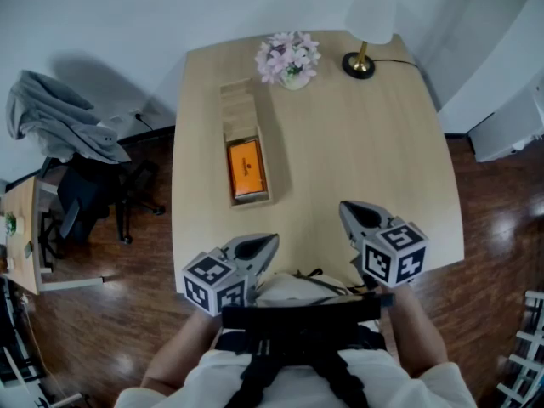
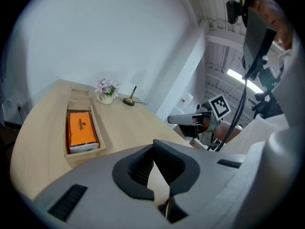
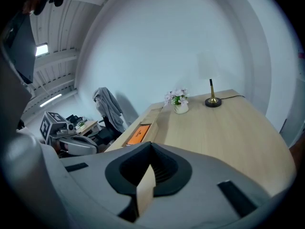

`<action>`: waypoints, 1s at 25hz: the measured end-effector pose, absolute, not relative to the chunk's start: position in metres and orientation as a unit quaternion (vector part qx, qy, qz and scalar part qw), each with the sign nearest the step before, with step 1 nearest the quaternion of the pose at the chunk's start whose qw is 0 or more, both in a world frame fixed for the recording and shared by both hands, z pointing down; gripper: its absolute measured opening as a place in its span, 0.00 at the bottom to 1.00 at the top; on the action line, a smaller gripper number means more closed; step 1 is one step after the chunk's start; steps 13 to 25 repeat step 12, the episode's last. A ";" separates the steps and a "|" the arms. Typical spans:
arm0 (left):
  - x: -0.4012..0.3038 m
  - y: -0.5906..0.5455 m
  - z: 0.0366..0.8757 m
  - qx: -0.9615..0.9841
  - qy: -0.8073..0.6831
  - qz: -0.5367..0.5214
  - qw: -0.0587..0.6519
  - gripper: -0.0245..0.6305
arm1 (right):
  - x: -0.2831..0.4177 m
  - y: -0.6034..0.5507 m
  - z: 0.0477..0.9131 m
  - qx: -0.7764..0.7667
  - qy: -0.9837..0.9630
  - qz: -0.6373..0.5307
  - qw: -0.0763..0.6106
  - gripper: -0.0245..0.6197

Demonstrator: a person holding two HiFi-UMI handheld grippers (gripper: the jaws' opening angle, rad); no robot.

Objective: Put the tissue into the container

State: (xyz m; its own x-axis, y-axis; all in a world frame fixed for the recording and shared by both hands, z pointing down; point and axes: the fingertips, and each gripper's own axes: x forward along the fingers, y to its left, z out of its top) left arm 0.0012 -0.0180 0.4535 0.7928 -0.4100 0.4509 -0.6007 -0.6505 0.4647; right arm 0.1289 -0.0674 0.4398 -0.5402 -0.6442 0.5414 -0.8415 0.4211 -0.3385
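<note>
1. Holds the left gripper (image 1: pixel 273 240) low over the near edge of the table (image 1: pixel 365 134), tip angled inward and tilted a little downward. Shows its jaws pressed together with nothing pinched.
2. Holds the right gripper (image 1: pixel 343 207) slightly farther in over the tabletop, also tilted down. Shows its jaws flat against each other as well, empty (marker cubes ride at the rear of both, close to the hands).
3. Leaves the two tips well apart, with bare wood between them and ahead of the right one.
4. Finds the tissue (image 1: pixel 246 168), an orange pack, lying flat in the near compartment of the container (image 1: pixel 240 100). Places that long wooden tray along the table's left part, ahead of the left gripper and apart from it.
5. Puts a flower pot (image 1: pixel 290 59) and a lamp (image 1: pixel 359 64) at the far edge, well clear of both grippers, with a cord (image 1: pixel 395 60) trailing right.
6. Sets pale tabletop against a white wall (image 1: pixel 102 15) and a dark wood floor (image 1: pixel 110 330). Shows a chair (image 1: pixel 93 194) draped with a grey garment (image 1: pixel 55 113) beyond the table's left side.
</note>
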 end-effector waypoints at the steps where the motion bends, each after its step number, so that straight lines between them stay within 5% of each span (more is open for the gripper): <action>1: 0.001 -0.018 0.454 0.895 -0.282 0.155 0.309 0.04 | 0.128 -0.067 0.440 0.449 -0.827 0.294 0.169 0.04; 25: 0.004 -0.017 0.452 0.894 -0.279 0.159 0.311 0.04 | 0.128 -0.065 0.442 0.445 -0.829 0.285 0.185 0.04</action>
